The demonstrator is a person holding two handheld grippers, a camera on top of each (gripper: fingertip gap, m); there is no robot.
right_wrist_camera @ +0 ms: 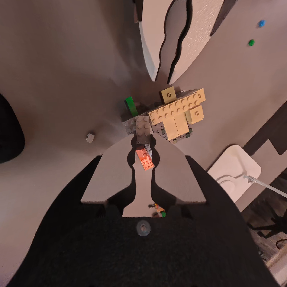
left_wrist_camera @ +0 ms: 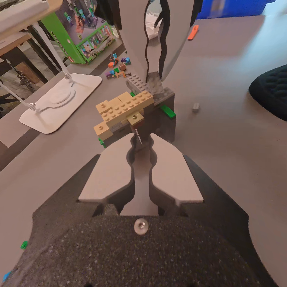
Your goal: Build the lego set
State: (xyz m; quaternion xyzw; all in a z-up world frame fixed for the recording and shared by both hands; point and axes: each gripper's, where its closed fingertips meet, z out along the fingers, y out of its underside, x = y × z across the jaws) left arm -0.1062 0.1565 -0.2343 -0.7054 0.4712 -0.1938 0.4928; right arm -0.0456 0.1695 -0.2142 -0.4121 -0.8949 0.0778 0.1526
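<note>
The left tool (left_wrist_camera: pixel 141 139) reaches in low over the grey worktop (left_wrist_camera: pixel 217 139), its fingers pointing at the near, dark side of a brick model (left_wrist_camera: pixel 124 108) with a tan studded roof. Its two pale fingers (left_wrist_camera: pixel 118 147) stand only narrowly apart, with the dark lower edge of the model between their tips; whether the pads press on it cannot be told.

The right tool (right_wrist_camera: pixel 143 139) comes at the same model (right_wrist_camera: pixel 175 115) from the opposite side, looking down steeply from above. Its tips pinch a grey studded plate (right_wrist_camera: pixel 142 130), which lies over the grey corner of the model beside the tan roof. An orange brick (right_wrist_camera: pixel 145 160) shows on the worktop below, between the fingers.

Each tool appears at the top of the other's view, so the two face each other across the model.

A small grey brick (left_wrist_camera: pixel 196 107) lies apart on the worktop. Farther off are a heap of coloured pieces (left_wrist_camera: pixel 118 66), a green box (left_wrist_camera: pixel 80 38), a white stand base (left_wrist_camera: pixel 62 102) and an orange piece (left_wrist_camera: pixel 193 32).
</note>
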